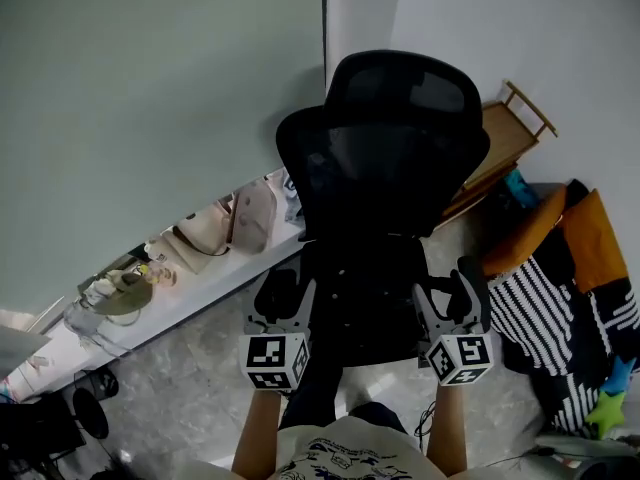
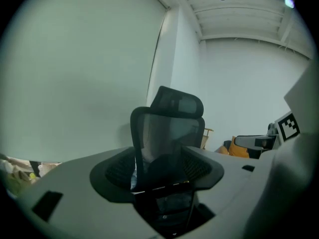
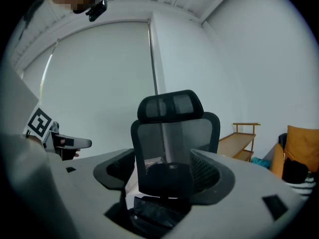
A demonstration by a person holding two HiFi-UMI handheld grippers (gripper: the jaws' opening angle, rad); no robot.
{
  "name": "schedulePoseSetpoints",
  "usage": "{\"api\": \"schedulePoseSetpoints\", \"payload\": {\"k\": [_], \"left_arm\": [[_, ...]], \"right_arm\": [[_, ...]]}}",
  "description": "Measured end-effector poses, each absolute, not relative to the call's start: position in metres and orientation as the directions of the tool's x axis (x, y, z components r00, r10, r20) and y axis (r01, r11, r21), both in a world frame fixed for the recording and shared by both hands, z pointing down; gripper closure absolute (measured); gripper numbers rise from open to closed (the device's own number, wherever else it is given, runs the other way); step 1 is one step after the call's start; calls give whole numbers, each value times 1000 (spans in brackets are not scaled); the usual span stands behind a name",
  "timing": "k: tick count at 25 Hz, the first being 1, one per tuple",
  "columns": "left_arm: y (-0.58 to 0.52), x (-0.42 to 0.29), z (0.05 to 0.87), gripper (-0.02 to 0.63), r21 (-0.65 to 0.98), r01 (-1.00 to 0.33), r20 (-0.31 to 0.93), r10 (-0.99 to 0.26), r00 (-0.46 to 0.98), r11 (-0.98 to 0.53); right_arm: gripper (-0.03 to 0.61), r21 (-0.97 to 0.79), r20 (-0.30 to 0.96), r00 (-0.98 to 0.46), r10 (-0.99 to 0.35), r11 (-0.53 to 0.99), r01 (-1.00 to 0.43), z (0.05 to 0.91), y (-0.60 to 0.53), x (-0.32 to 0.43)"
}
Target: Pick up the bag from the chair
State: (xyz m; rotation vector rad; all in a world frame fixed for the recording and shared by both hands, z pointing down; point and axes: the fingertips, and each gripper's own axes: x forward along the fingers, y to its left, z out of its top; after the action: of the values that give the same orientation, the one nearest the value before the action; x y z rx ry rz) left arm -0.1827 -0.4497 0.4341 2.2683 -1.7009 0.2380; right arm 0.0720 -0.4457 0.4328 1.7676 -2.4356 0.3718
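1. Noted a black bag (image 3: 154, 215) lying crumpled on the seat of the black mesh chair (image 1: 400, 148), at 12 o'clock from both grippers and in front of the backrest.
2. Found the left gripper (image 1: 287, 296) with jaws spread wide and nothing between them, at about 8 o'clock of the seat, short of the bag.
3. Found the right gripper (image 1: 450, 290) likewise spread and empty, at about 4 o'clock of the seat.
4. Judged the bag soft and limp from its folds and seams: probably light, not fragile, likely to sag when lifted.
5. Could not make out its outline or handle in the head view, black on black; possibly a thin strap on one side.
6. Best to pinch a handle or a thick seam fold near the top, not smooth fabric that may slip.
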Motion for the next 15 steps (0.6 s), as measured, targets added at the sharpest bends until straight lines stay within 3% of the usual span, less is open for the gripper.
{"api": "schedulePoseSetpoints", "payload": {"k": [3,15], "left_arm": [[-476,-186,471,328,144,-944,360,-872,331,-298],[-513,-144,567,328,246,-873,467,-738,487,-421]], "right_arm": [[202,-118,281,-298,-912,276,-954,462,-463,66],[196,-100,443,-250,-861,230,-968,560,-488,93]]}}
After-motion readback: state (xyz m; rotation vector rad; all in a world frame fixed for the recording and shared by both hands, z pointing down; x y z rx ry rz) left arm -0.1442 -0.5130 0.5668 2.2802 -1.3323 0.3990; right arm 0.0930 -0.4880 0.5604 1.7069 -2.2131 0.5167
